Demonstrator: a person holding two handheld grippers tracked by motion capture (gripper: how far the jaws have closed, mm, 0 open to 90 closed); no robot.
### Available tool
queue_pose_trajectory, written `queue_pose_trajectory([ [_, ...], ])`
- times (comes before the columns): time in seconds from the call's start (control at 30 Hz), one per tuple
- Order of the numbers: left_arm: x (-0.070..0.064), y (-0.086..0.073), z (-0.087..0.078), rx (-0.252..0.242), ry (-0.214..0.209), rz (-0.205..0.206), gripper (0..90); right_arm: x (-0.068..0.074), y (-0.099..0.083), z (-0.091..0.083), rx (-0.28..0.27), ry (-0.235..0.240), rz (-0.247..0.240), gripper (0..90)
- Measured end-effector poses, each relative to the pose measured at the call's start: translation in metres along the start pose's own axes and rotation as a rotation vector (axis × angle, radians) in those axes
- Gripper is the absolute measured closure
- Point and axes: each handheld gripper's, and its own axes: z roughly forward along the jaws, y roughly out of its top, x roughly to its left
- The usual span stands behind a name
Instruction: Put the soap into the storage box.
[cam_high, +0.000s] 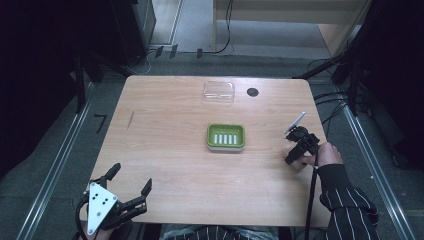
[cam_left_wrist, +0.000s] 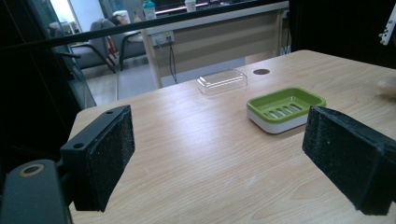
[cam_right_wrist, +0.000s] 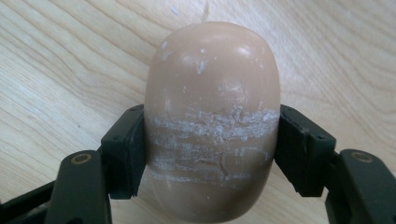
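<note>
Tan soap bar (cam_right_wrist: 212, 121) sits clamped across its short sides in right gripper (cam_right_wrist: 212, 154), long axis running away from jaws, at table's (cam_high: 165, 150) right edge; green soap dish (cam_high: 225, 137) lies left of it. Left gripper (cam_high: 131, 181) wide open, empty, well apart.

The setting is an office-type lab: a wooden table (cam_high: 165, 150) with a cable grommet hole (cam_high: 252, 92) stands on grey carpet among trailing cables (cam_high: 227, 30), with desks (cam_left_wrist: 224, 32) and office chairs (cam_left_wrist: 100, 39) visible beyond.
</note>
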Motion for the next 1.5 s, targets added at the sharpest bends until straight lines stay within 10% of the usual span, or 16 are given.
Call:
queue_pose_trajectory([
  [1.5,0.003,-0.003,-0.01,0.002,0.034,-0.015,9.6,0.049,0.058,-0.022,-0.026,-0.009,-0.259,34.1],
])
